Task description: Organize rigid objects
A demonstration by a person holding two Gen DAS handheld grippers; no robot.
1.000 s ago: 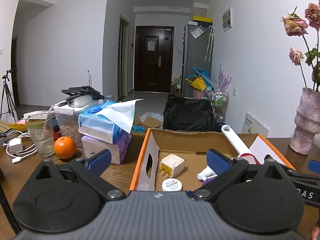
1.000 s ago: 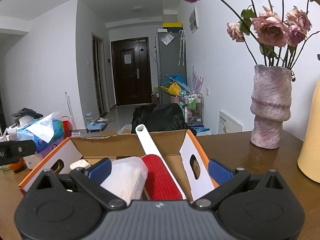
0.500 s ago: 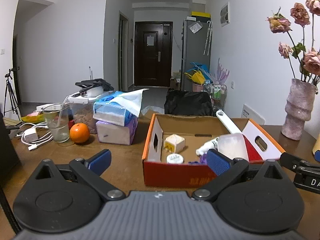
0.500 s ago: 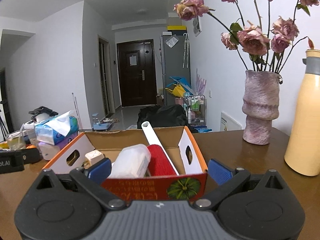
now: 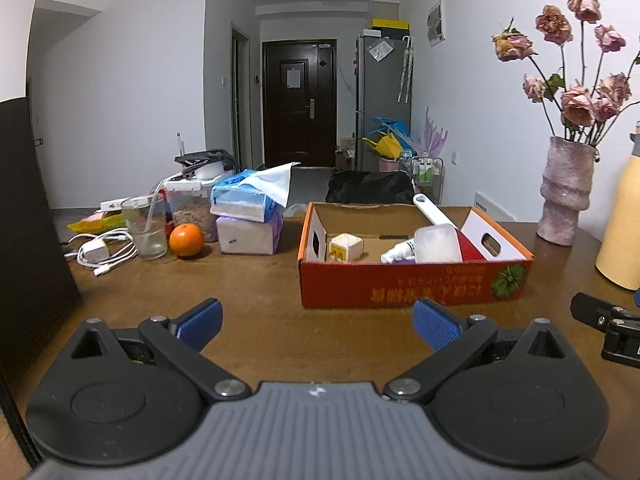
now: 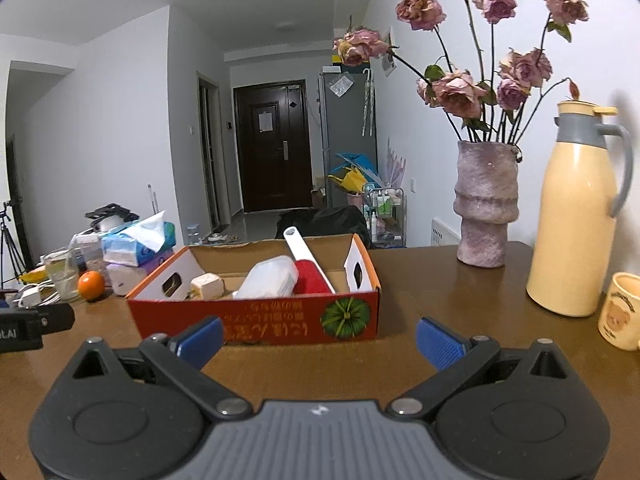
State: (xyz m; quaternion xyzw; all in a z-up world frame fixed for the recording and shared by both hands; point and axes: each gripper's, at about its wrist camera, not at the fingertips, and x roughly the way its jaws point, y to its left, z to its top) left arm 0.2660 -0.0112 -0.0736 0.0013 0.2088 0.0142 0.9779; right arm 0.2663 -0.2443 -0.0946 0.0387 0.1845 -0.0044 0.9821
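so both grippers are just sitting low in the frame over the wooden table with nothing in them; left gripper has its blue pads spread wide, right gripper same deal, fingers wide apart and empty; the orange cardboard box sits centre-right in the left wrist view and dead centre in the right wrist view, long side running left to right across the picture, printed front wall facing the cameras with the text upside down; inside it there's a lint roller lying tilted, white handle pointing up and away toward the back wall, red head down toward the front; a translucent white container rests just beside it on the left, and a small spray bottle lies on its side, nozzle end toward the left; white charger cube is at the left end of the box; over on the left of the frame: tissue packs, an orange, a glass; vase of dried roses and yellow thermos on the right
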